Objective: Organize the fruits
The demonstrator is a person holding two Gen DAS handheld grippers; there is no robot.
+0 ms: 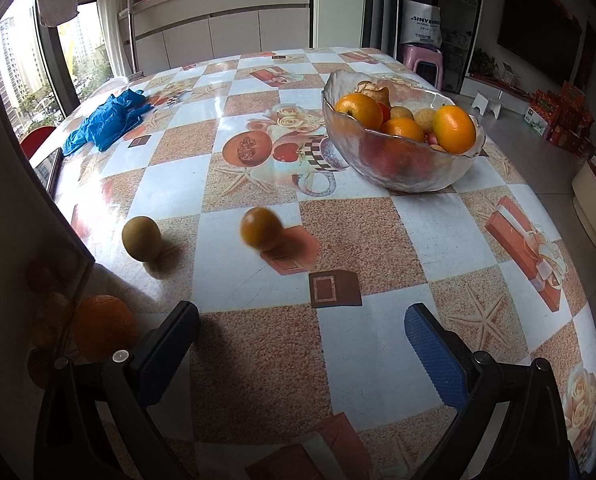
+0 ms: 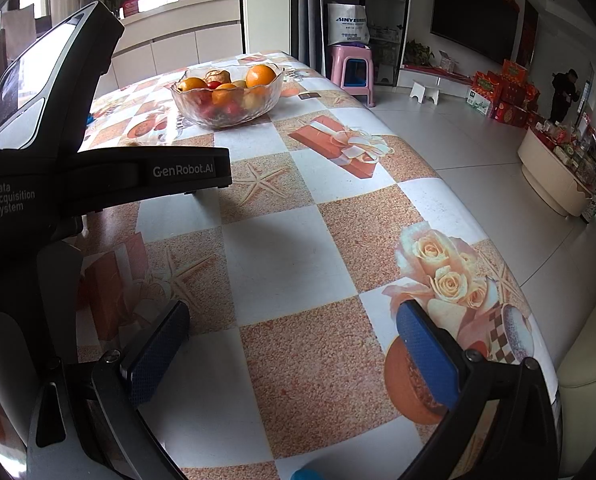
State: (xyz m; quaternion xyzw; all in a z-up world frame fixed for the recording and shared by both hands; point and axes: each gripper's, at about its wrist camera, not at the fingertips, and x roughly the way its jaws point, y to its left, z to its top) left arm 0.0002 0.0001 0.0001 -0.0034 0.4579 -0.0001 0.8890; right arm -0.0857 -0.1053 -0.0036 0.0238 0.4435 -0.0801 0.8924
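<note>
A glass bowl (image 1: 402, 168) heaped with oranges and other fruit stands far right on the patterned table; the right wrist view shows the bowl (image 2: 228, 114) far off. Loose on the table lie a small orange fruit (image 1: 261, 227), a yellow-green round fruit (image 1: 141, 238) and a larger orange (image 1: 103, 332) at the near left. My left gripper (image 1: 302, 340) is open above the cloth, with the small orange fruit ahead of it, apart. My right gripper (image 2: 294, 344) is open over bare cloth, holding nothing. The left device (image 2: 58, 168) fills the left of the right wrist view.
A blue crumpled glove or bag (image 1: 106, 120) lies far left. A dark framed panel (image 1: 54, 168) stands along the left edge, reflecting fruit. The table's right edge (image 2: 438, 172) drops to a tiled floor with a pink stool (image 2: 352, 70). A person (image 2: 562, 94) stands far off.
</note>
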